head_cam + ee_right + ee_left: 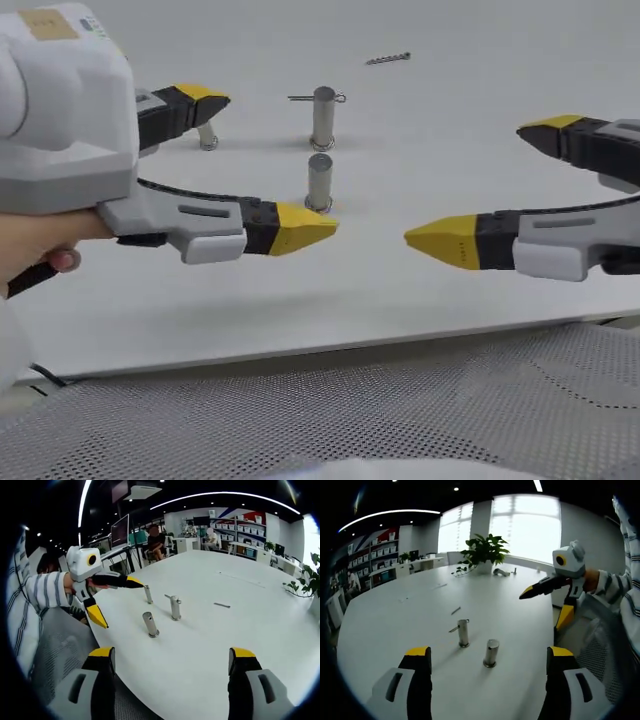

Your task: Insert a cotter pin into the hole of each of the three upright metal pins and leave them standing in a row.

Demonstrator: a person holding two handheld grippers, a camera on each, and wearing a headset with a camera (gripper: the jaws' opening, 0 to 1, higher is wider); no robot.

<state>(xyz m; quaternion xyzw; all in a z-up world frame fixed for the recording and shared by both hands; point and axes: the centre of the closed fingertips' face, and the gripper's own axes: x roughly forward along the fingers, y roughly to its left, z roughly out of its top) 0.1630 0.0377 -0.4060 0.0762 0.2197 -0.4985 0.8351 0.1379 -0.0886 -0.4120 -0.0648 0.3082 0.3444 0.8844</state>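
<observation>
Three upright metal pins stand on the white table (500, 60). The middle pin (323, 118) carries a cotter pin through its top; it is also in the left gripper view (463, 632) and the right gripper view (175, 607). The nearest pin (319, 182) (491, 653) (150, 624) has none. The third pin (207, 136) (148, 594) is partly hidden behind the left gripper's upper jaw. A loose cotter pin (388, 59) (455, 610) (221, 605) lies farther back. My left gripper (280, 163) and right gripper (463, 185) hover open on either side of the nearest pin, holding nothing.
The table's front edge (300, 350) runs just below the grippers, with grey perforated mesh (400, 420) under it. A potted plant (482, 555) stands at the table's far end. A seated person (155, 542) and shelves are in the background.
</observation>
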